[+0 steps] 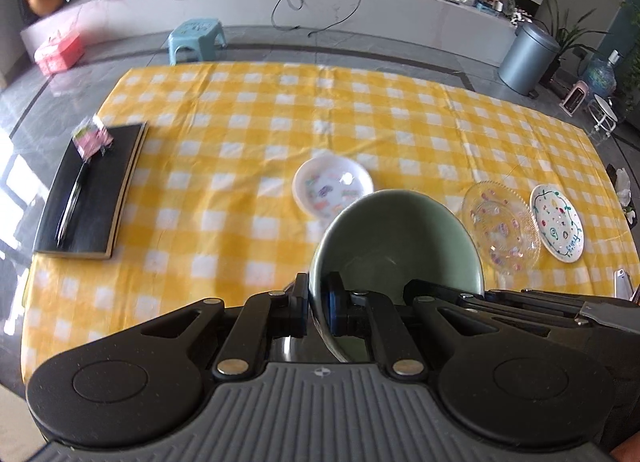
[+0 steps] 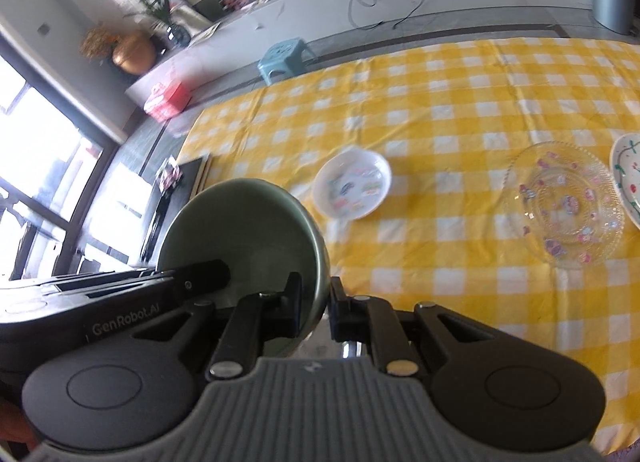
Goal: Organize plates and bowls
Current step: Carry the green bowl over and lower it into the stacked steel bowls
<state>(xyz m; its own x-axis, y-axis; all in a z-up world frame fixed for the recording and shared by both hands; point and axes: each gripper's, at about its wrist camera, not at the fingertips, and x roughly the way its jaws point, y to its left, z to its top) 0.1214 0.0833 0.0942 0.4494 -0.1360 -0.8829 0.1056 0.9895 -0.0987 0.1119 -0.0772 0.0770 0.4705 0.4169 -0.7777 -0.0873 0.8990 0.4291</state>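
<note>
A green bowl [image 1: 396, 246] is held above the yellow checked table by both grippers. My left gripper [image 1: 318, 310] is shut on its left rim. My right gripper [image 2: 316, 308] is shut on its right rim; the bowl [image 2: 244, 229] fills the left of the right wrist view. A small white dish with coloured prints [image 1: 332, 185] [image 2: 352, 183] lies on the cloth beyond the bowl. A clear glass plate [image 1: 500, 225] [image 2: 564, 203] and a white plate with drawings [image 1: 558, 227] [image 2: 626, 177] lie to the right.
A black board [image 1: 90, 193] with a pink clip and a black utensil lies at the table's left edge. A blue stool [image 1: 196, 39], a pink box [image 1: 60, 51] and a grey bin [image 1: 528, 57] stand on the floor beyond the table.
</note>
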